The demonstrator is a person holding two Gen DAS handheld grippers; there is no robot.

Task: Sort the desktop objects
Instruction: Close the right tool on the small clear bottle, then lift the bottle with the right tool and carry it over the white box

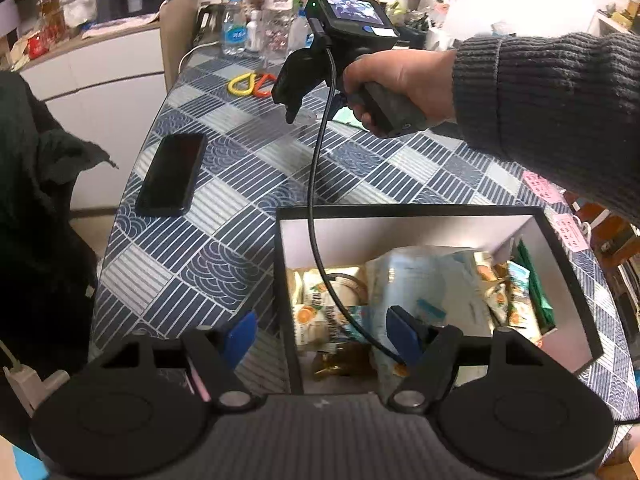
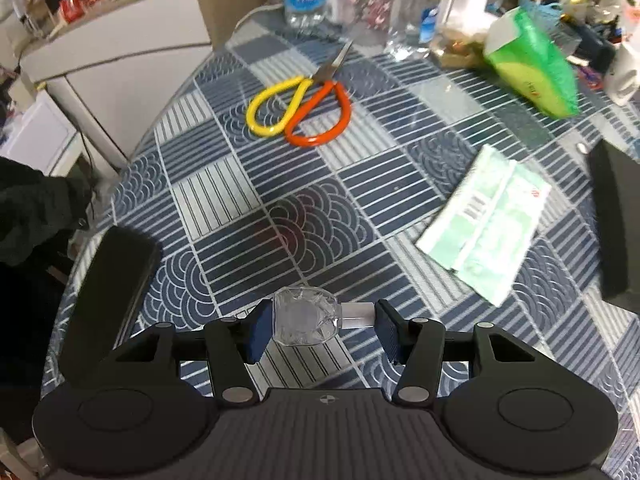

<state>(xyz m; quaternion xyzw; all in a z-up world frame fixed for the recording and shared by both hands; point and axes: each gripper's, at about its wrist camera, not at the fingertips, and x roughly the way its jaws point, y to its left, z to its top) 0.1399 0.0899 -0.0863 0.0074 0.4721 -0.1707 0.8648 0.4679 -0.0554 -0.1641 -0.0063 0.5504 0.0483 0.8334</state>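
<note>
Between the blue pads of the right gripper [image 2: 320, 330] we are holding a small clear glass bottle [image 2: 306, 322], lying sideways with its neck toward the right pad; the jaws are clamped on it, just above the patterned tablecloth [image 2: 248, 216]. We are keeping the left gripper [image 1: 320, 332] over the near corner of the open box [image 1: 568, 240], its jaws apart and empty. We are judging the next move as a carry to that box, already holding snack packets [image 1: 316, 316]. We are advising steady pressure, since smooth glass may slip, and a route clear of the dangling cable [image 1: 316, 184]. Scissors [image 2: 300, 104], a phone [image 1: 172, 174] and a green packet [image 2: 486, 222] are lying unsorted.
</note>
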